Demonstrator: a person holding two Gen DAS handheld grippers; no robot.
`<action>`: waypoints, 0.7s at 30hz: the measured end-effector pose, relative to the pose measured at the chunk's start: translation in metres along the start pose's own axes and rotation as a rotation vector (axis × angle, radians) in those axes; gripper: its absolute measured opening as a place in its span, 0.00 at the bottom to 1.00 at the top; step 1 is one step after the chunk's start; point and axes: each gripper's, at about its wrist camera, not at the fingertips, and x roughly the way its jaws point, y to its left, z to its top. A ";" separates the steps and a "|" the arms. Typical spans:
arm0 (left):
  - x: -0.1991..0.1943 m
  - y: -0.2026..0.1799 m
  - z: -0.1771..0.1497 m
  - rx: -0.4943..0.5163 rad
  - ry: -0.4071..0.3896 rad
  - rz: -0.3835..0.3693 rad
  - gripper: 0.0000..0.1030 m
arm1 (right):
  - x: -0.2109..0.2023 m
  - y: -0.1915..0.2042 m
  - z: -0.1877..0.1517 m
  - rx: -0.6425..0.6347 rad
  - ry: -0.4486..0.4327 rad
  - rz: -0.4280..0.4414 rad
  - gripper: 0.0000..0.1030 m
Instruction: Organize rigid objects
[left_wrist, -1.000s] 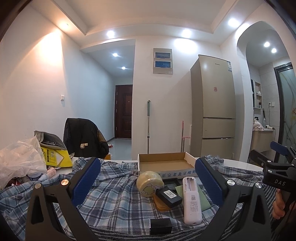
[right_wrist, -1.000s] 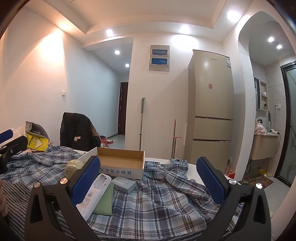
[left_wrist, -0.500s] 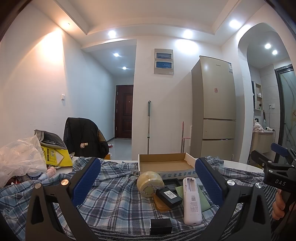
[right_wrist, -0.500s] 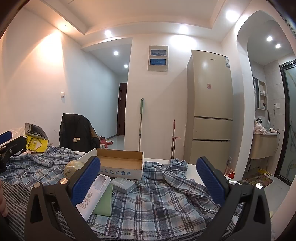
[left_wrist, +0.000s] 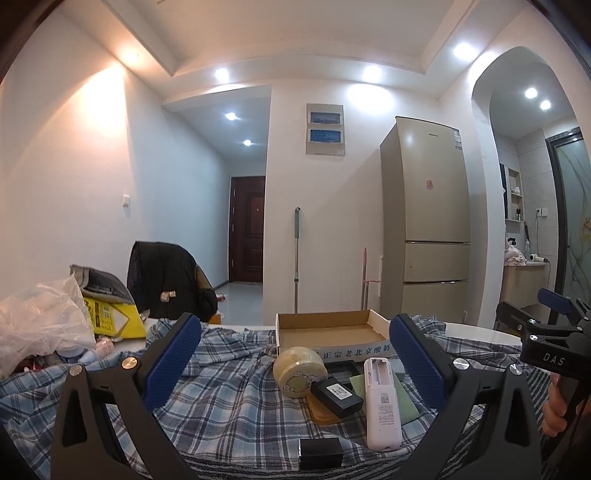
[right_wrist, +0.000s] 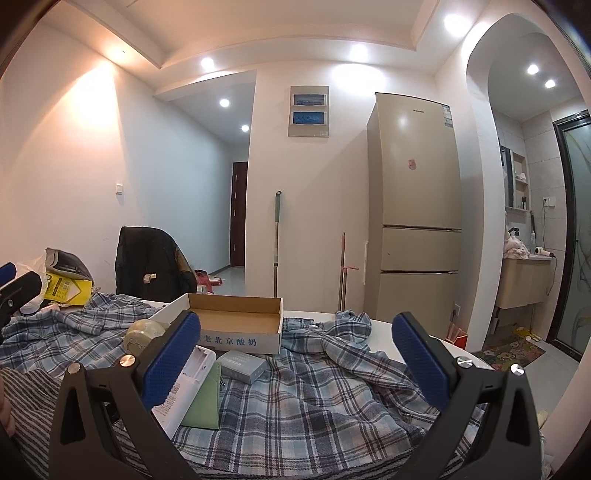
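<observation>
On the plaid cloth (left_wrist: 229, 398) lie a cream round tin (left_wrist: 299, 371), a black battery pack (left_wrist: 336, 393), a white remote (left_wrist: 382, 402) with its back cover off, a green card (left_wrist: 404, 400) and a small black block (left_wrist: 320, 452). Behind them stands a shallow open cardboard box (left_wrist: 332, 330). My left gripper (left_wrist: 295, 354) hovers open above these items, holding nothing. My right gripper (right_wrist: 295, 354) is open and empty too, to the right of the remote (right_wrist: 184, 387), the green card (right_wrist: 205, 402) and a grey box (right_wrist: 242, 365). The cardboard box (right_wrist: 232, 325) is ahead of it.
A white plastic bag (left_wrist: 40, 328), a yellow package (left_wrist: 109, 319) and a jacket-draped chair (left_wrist: 166, 284) sit at the left. A fridge (left_wrist: 428, 229) and mop (left_wrist: 296, 258) stand by the far wall. The table's white edge (right_wrist: 424, 336) shows at right. A hand (left_wrist: 554, 410) holds the right gripper.
Both views have shifted only slightly; the objects on the cloth have not moved and both grippers stay open.
</observation>
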 end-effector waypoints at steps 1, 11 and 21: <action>-0.001 -0.002 0.000 0.007 -0.007 0.002 1.00 | 0.001 0.000 0.000 -0.002 0.002 0.000 1.00; -0.004 -0.006 -0.001 0.027 -0.018 0.003 1.00 | 0.003 0.000 0.001 -0.003 0.022 0.002 1.00; 0.000 -0.003 -0.002 0.017 0.010 0.000 1.00 | 0.001 -0.004 0.001 0.001 0.021 0.001 1.00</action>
